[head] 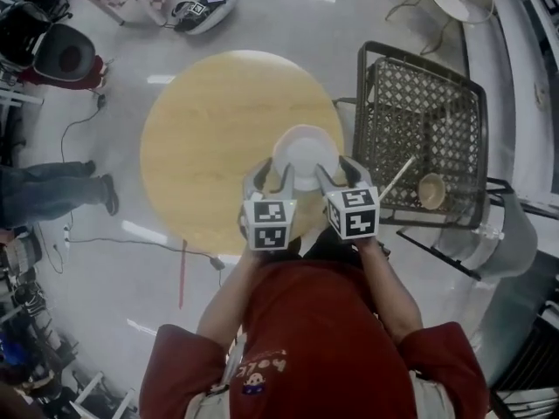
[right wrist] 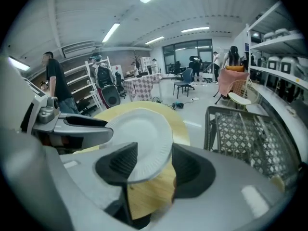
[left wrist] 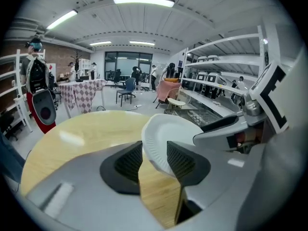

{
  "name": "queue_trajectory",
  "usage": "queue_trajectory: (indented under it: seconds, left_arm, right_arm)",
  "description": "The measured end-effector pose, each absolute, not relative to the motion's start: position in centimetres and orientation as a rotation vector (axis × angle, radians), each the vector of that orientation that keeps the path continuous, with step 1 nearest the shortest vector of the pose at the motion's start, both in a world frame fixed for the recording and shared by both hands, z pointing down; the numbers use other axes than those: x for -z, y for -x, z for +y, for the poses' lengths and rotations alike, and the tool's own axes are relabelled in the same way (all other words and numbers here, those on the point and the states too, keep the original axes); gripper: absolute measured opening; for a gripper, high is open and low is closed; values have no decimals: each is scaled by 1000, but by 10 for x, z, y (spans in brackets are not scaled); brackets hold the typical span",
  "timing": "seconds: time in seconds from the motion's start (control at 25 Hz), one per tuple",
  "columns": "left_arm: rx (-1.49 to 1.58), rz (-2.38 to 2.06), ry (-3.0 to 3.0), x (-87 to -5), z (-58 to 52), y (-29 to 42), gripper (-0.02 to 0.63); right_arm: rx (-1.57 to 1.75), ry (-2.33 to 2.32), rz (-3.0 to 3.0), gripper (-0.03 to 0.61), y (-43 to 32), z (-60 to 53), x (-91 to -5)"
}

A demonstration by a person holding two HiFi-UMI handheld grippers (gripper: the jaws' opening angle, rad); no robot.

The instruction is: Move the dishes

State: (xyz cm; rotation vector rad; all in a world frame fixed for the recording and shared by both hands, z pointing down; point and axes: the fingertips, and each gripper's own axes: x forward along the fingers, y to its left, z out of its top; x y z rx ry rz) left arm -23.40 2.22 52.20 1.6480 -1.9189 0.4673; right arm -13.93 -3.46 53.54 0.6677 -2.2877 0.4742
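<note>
The person in a red shirt (head: 323, 339) holds both grippers side by side over the near part of the round wooden table (head: 201, 129), with one white paper plate (head: 306, 155) carried between them; the left gripper (head: 271, 180) has the plate's left rim and the right gripper (head: 339, 175) its right rim; in the left gripper view the left gripper (left wrist: 153, 160) is clenched on the fluted edge of the white paper plate (left wrist: 161, 136), which sits slanted across the gap and touches both dark ribbed pads, with the pale wood of the table (left wrist: 72, 138) showing beneath it; the right gripper (left wrist: 226, 129) reaches in from that view's right side; in the right gripper view the right gripper (right wrist: 151, 165) likewise grasps the white paper plate (right wrist: 139, 134), the rim wedged between its pads, and the left gripper (right wrist: 77, 126) comes in from the left; the plate looks tilted and clear of the tabletop; to the right of the table stands a black wire-mesh chair (head: 428, 120), and on its seat lie a small tan bowl (head: 431, 190) and, just beside it, a thin pale stick (head: 397, 177); the tabletop around the plate is bare wood
</note>
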Motion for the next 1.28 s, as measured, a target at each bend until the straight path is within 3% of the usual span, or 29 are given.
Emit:
queue_trajectory:
  seconds: [1.28]
  left_arm:
    - [-596, -1553, -2170, -490, -111, -2, 170]
  right_arm:
    - [-640, -1322, -2193, 225, -113, -120, -501]
